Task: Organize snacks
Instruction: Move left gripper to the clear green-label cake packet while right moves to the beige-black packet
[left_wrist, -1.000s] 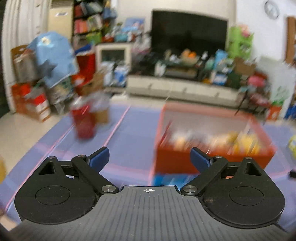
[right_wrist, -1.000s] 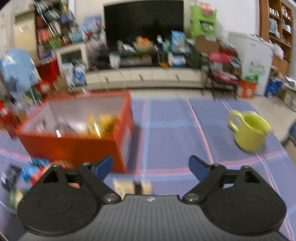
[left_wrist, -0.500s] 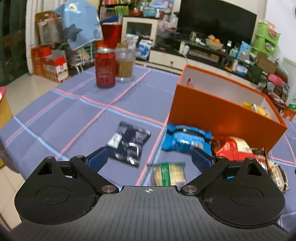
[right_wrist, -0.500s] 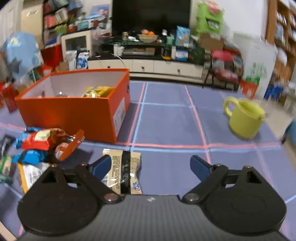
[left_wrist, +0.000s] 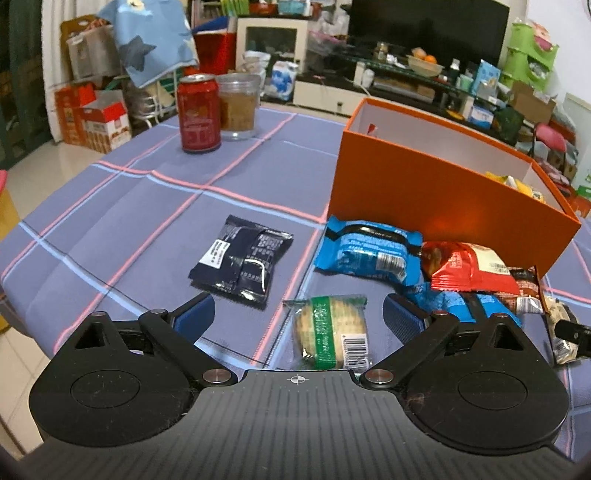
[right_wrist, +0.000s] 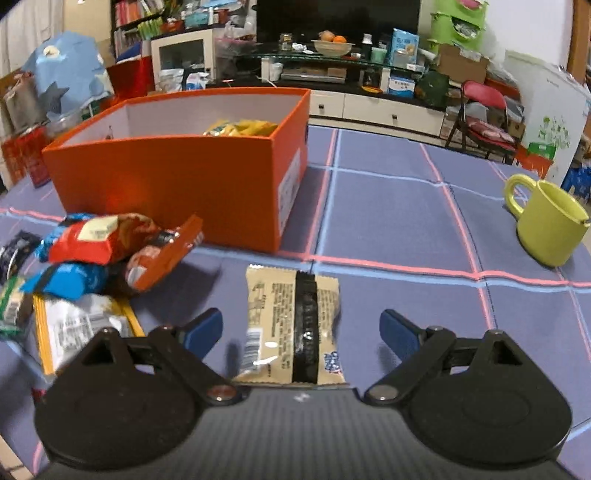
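Left gripper (left_wrist: 298, 314) with jaws spread wide, just opened further, a green-banded cracker pack (left_wrist: 328, 330) on the counter (left_wrist: 110, 221) between them, ungripped. Right gripper (right_wrist: 301, 330) released over a beige packet (right_wrist: 295, 321). Beyond — a snack pile (left_wrist: 424, 266), then the orange box (right_wrist: 177, 177).

A lived-in home living room: a large dark television (right_wrist: 338, 35) stands over a low white media cabinet (right_wrist: 373, 107) crowded with bottles and a fruit bowl (right_wrist: 331, 45). Bookshelves (right_wrist: 133, 16), cardboard boxes and a folding chair (right_wrist: 484, 118) surround what seems a cloth-covered table (left_wrist: 110, 206).
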